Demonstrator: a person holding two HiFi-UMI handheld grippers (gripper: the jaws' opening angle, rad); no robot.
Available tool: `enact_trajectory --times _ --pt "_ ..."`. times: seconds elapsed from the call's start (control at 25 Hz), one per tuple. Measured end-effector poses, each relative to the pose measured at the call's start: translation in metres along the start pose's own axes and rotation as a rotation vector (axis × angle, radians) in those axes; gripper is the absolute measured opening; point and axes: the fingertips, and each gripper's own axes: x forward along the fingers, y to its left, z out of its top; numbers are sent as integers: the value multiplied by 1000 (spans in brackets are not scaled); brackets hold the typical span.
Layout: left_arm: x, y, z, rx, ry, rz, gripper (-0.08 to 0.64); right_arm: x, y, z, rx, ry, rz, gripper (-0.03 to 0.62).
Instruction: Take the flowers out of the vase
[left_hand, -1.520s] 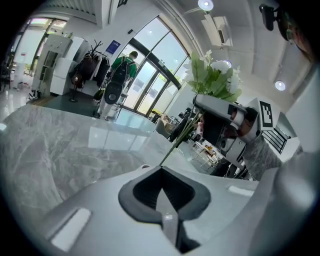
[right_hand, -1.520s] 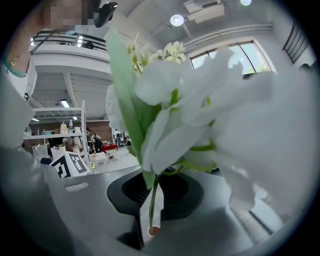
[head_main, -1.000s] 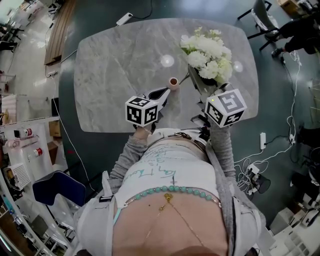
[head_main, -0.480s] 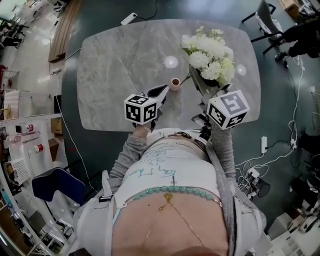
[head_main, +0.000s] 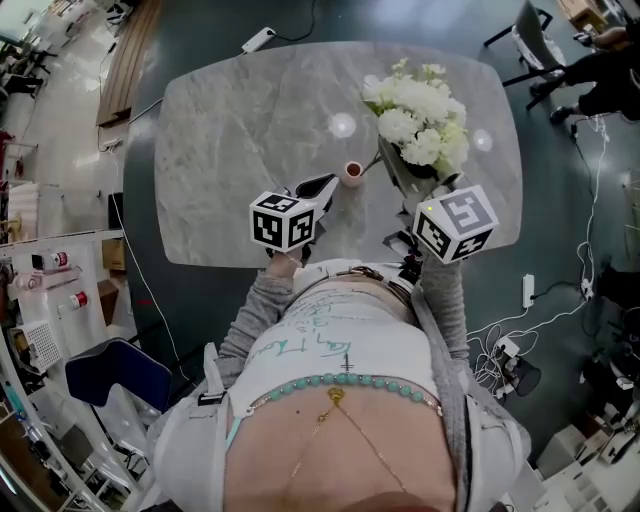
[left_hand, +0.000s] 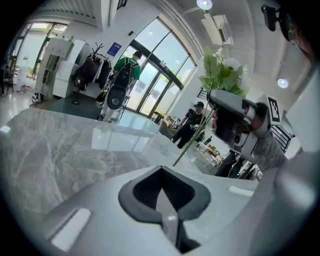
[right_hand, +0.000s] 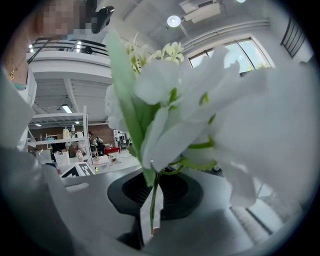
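We are viewing a glossy, veined stone-look table (head_main: 240, 130); the left gripper (left_hand: 162, 185) is showing smooth matt grey plastic; the flowers (head_main: 420, 110), soft matt petals.

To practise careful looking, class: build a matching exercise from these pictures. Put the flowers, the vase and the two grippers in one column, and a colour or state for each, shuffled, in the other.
Column one
1. flowers
2. vase
3. left gripper
4. right gripper

Column two
A. shut, nothing between the jaws
B. white
C. shut on the flowers
D. small, reddish-brown

Pairs: 1-B, 2-D, 3-A, 4-C
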Motion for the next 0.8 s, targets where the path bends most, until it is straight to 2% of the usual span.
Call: enact_trajectory --times 0.8 --pt "9 -6 -7 -7 29 -33 0 1 -6 -7 12 22 -13 48"
